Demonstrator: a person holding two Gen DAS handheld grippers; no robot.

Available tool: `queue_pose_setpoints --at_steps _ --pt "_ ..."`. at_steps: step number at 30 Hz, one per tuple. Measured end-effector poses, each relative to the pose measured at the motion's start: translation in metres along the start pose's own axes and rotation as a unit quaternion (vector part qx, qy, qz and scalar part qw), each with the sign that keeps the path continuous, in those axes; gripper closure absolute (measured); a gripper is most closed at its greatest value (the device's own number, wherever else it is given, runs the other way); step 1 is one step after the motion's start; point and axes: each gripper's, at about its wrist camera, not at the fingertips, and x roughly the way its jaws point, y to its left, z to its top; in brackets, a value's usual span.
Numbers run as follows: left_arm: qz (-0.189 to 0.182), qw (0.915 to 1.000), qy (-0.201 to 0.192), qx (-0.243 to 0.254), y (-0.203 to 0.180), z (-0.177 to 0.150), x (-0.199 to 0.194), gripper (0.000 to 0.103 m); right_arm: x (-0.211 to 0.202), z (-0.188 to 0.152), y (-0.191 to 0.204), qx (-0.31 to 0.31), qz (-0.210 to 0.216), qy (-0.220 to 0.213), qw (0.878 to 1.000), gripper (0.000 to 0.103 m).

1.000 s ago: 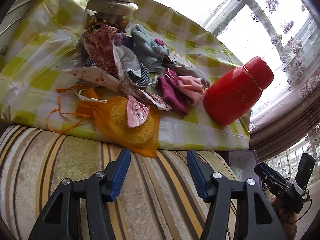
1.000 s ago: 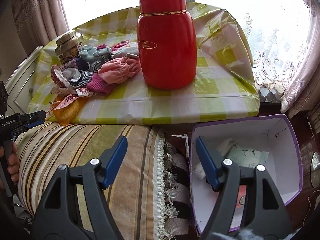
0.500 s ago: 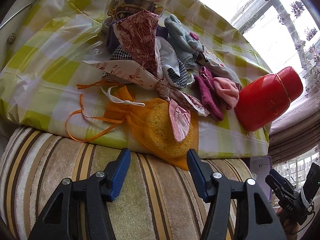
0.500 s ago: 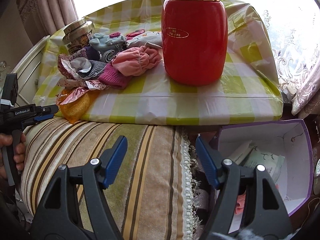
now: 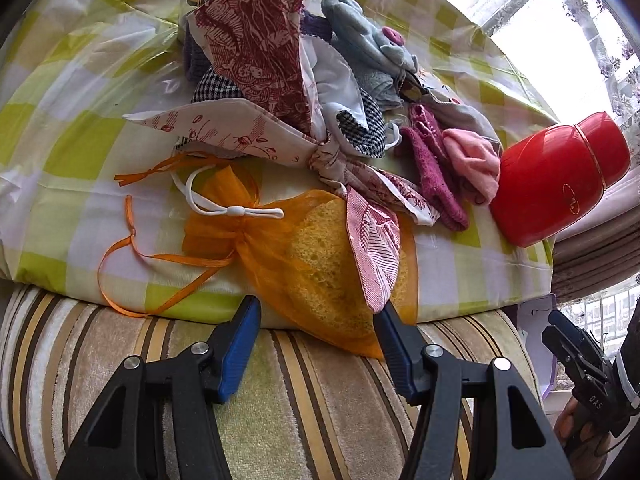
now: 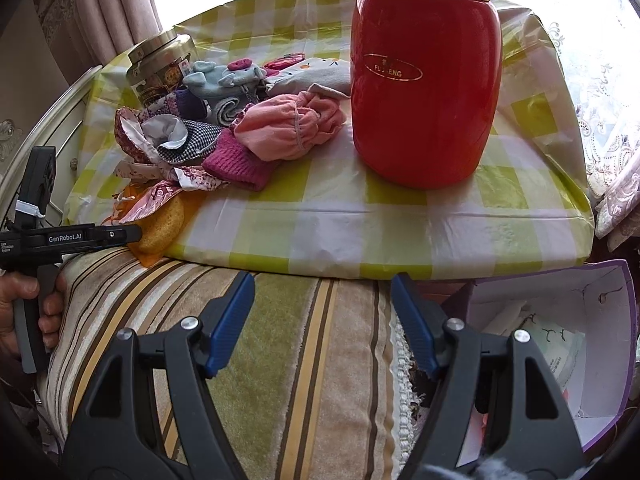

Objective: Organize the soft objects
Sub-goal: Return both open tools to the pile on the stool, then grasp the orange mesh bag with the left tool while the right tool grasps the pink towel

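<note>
Blue pads line the two fingers of the left gripper (image 5: 316, 322), and they stand apart with nothing squeezed between them. They point down at the orange net bag (image 5: 280, 248), which hangs a little over the edge of the table. I think the fingers are held wide so they can go around the bag, because it is fat with a yellow sponge (image 5: 332, 264) inside. One pad sits just by the bag's bottom corner, but I cannot tell if it touches.

The bag's orange ribbon (image 5: 132, 256) trails loose toward the table edge, so it could snag when the bag is lifted. A white cord loop (image 5: 232, 211) lies on top of the bag's neck. A red and white patterned cloth (image 5: 260, 60) has one tail lying over the sponge, so it may get dragged along too.

Behind that is the heap of soft things: a dark pink knit piece (image 5: 434, 178), a light pink cloth (image 5: 472, 160) and a blue fluffy cloth (image 5: 360, 36). They are all tangled together on the checked tablecloth (image 5: 60, 136), so picking from the near edge looks easiest.

The right gripper (image 6: 322, 318) is also apart and holds nothing. It waits over the striped cushion (image 6: 280, 360), next to the purple box (image 6: 568, 320) on the floor side. That box may be where the soft things go. The red flask (image 6: 424, 92) and the glass jar (image 6: 160, 68) are hard, so they likely stay.
</note>
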Motion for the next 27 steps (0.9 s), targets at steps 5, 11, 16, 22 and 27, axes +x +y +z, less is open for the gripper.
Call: queue_pose_setpoints --at_steps 5,11,16,22,27 --pt "-0.007 0.9999 0.002 0.008 -0.003 0.003 0.003 0.044 0.009 0.013 0.008 0.000 0.007 -0.005 1.000 0.029" --pt "-0.041 0.9990 0.009 0.014 -0.007 0.006 0.009 0.069 0.020 0.036 0.021 0.009 0.016 -0.022 1.000 0.029" --pt "-0.072 0.9973 0.001 0.015 -0.008 0.008 0.008 0.084 0.030 0.057 0.031 0.035 0.021 -0.040 0.998 0.029" --pt "-0.098 0.9948 -0.012 0.025 -0.015 0.009 0.007 0.101 0.051 0.077 0.040 0.064 0.027 -0.041 0.997 0.029" --pt "-0.115 0.9926 -0.028 0.027 -0.013 0.008 0.000 0.102 0.072 0.092 0.043 0.099 0.024 -0.034 0.994 0.029"
